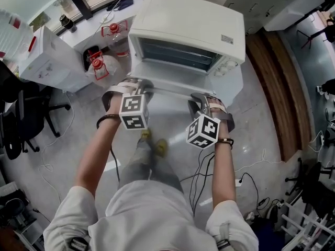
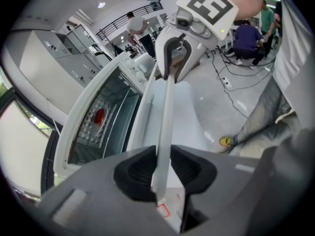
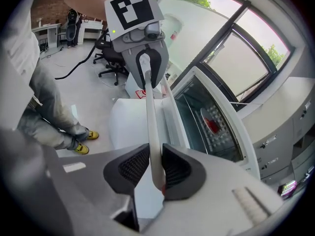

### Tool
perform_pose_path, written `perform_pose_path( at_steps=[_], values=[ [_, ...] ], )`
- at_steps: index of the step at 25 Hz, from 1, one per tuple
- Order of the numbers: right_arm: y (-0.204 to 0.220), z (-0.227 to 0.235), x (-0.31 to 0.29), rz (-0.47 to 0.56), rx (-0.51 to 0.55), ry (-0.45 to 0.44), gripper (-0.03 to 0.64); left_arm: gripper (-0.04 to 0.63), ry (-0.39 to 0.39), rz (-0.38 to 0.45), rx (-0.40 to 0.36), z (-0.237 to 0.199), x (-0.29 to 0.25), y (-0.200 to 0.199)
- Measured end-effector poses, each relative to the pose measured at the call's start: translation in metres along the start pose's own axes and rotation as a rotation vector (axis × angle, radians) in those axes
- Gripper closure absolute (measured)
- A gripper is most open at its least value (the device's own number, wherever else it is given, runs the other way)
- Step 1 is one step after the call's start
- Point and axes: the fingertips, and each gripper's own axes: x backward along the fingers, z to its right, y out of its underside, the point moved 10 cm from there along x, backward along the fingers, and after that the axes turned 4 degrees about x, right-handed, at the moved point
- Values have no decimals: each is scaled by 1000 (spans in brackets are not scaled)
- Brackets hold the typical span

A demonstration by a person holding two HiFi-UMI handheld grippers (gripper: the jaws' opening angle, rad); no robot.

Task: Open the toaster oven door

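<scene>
A white toaster oven (image 1: 193, 20) stands on a white pedestal (image 1: 233, 90). Its glass door (image 1: 175, 54) hangs slightly ajar, with the long white handle bar (image 1: 168, 89) toward me. My left gripper (image 1: 137, 86) is shut on the bar's left end and my right gripper (image 1: 201, 101) on its right end. In the left gripper view the handle (image 2: 167, 107) runs up between the black pads of the left gripper (image 2: 162, 173), door glass (image 2: 101, 124) to its left. In the right gripper view the right gripper (image 3: 156, 167) pinches the handle (image 3: 150, 112), glass (image 3: 209, 124) at its right.
Water jugs with red caps (image 1: 104, 64) and white boxes (image 1: 47, 56) sit left of the oven. An office chair (image 1: 26, 119) stands further left. Cables (image 1: 246, 177) trail on the floor at right, by a wooden strip (image 1: 277, 88). Something red (image 2: 100, 115) lies inside the oven.
</scene>
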Motion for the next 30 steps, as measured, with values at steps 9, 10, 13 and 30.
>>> perform_pose_path(
  at_steps=[9,10,13,30],
  values=[
    [1,-15,-5,-7,-11,22,538,505,-51,13,5,16,-6,6],
    [2,-17,-6,-7,-10,26,538,505,-55,17,7,18,-6,7],
    [3,-25,-9,-8,-11,35,537,505,-72,31,5,25,-8,9],
    [13,-100,-38,-13,-42,223,535,446,-171,92,-41,93,-42,38]
  ],
)
